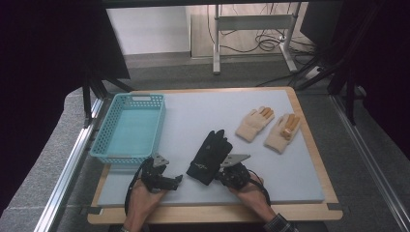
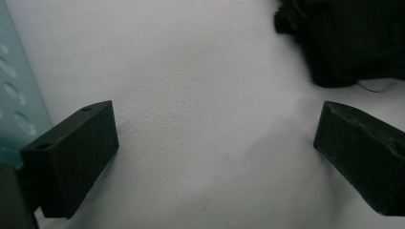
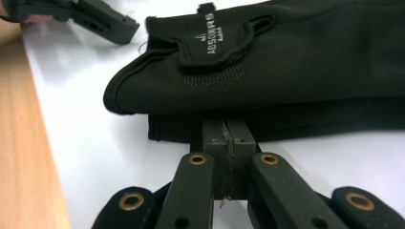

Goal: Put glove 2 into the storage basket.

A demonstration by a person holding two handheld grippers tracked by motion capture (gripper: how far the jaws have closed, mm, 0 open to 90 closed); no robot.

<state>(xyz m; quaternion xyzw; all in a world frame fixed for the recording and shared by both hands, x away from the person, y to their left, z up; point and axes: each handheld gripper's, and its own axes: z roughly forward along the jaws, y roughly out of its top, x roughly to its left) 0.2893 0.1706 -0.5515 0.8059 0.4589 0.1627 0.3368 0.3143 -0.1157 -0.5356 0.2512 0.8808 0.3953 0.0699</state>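
Note:
A pair of black gloves point(image 1: 209, 157) lies stacked on the grey mat point(image 1: 203, 108), near the front. In the right gripper view the black gloves point(image 3: 286, 62) show a printed cuff tab. My right gripper point(image 1: 221, 174) is shut, its tips point(image 3: 224, 125) pushed against the lower glove's edge; I cannot tell if fabric is pinched. My left gripper point(image 1: 177, 180) lies low on the mat just left of the gloves. Its jaws point(image 2: 215, 143) stand wide open over bare mat, with the black gloves point(image 2: 344, 38) ahead at the upper right.
A turquoise basket point(image 1: 140, 98) with nothing in it stands at the mat's left; its wall point(image 2: 14, 95) is close beside my left jaw. Two beige gloves point(image 1: 255, 123) point(image 1: 283, 132) lie at the right rear. The wooden table edge point(image 1: 212, 212) runs along the front.

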